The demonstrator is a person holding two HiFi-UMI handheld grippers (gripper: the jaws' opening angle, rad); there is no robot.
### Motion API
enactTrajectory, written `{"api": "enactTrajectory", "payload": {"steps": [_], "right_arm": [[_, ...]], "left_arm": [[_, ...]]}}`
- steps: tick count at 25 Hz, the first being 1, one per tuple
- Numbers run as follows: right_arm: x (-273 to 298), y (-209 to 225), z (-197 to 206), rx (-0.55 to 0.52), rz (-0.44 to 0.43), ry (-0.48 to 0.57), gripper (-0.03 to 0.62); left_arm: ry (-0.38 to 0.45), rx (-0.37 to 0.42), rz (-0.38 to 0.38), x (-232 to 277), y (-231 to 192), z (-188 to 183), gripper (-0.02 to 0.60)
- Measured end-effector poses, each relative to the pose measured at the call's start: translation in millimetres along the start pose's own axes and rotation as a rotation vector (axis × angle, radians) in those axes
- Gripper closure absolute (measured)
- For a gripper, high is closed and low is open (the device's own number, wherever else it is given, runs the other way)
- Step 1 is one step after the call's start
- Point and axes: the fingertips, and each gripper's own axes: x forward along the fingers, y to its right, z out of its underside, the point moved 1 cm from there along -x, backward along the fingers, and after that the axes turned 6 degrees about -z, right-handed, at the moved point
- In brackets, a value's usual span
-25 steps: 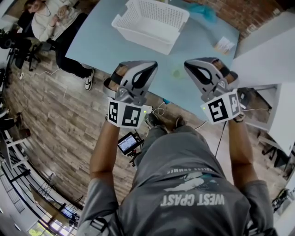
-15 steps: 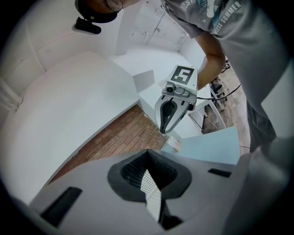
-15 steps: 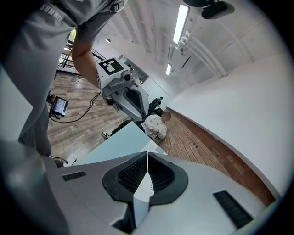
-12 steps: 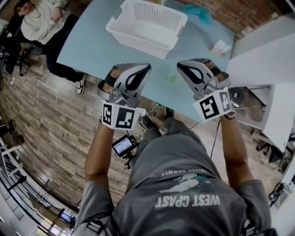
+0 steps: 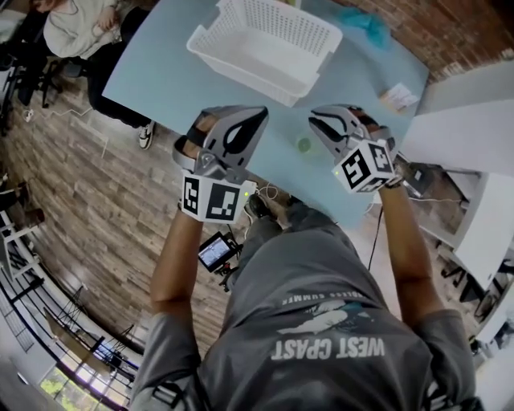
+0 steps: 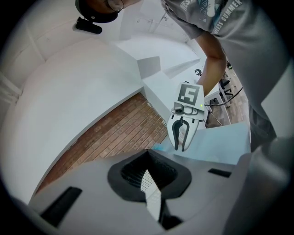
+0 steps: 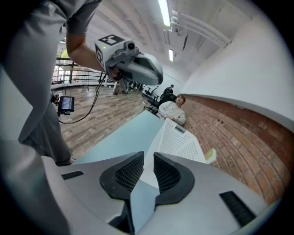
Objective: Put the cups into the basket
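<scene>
A small pale green cup [image 5: 303,145] stands on the light blue table [image 5: 169,72] near its front edge. It sits between my two grippers. A white perforated basket [image 5: 269,44] stands farther back and holds nothing that I can see. My left gripper [image 5: 259,114] hovers left of the cup, its fingertips touching and nothing in them. My right gripper [image 5: 316,117] hangs just right of the cup, its jaws a narrow slit apart and empty. In the right gripper view the basket [image 7: 177,137] lies ahead past the jaws. The cup is hidden in both gripper views.
A teal object [image 5: 365,24] lies at the table's far edge and a small card [image 5: 395,98] at its right. A person sits at the left end [image 5: 80,32]. A brick wall [image 7: 229,133] runs behind the table and white furniture [image 5: 466,136] stands to the right.
Both grippers have stayed over the table's front edge. The right one has drawn in closer to the cup and its marker cube has turned. The head view has shifted slightly.
</scene>
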Motion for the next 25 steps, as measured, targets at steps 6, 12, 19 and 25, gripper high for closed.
{"api": "enactTrajectory", "payload": {"steps": [6,12,19,25], "right_arm": [[46.1,-27.7,48.5,0.058,-0.184,-0.080,0.511],[75.7,-59.4,88.6,0.066,-0.356,-0.173,0.505],[102.1,-81.3,120.5,0.064,-0.441,-0.275,0.499],[111.9,-87.2,136.9,0.070,-0.446,-0.326,0.544]], "left_arm": [[-0.045,-0.004,-0.017,12.0,-1.9,6.0,0.584],[-0.070,-0.006,-0.035,13.8,-3.7,8.0,0.584],[-0.087,-0.007,-0.041,9.4,-0.3,15.0,0.584],[-0.094,-0.009,-0.043,6.3,3.5,19.2,0.584]]}}
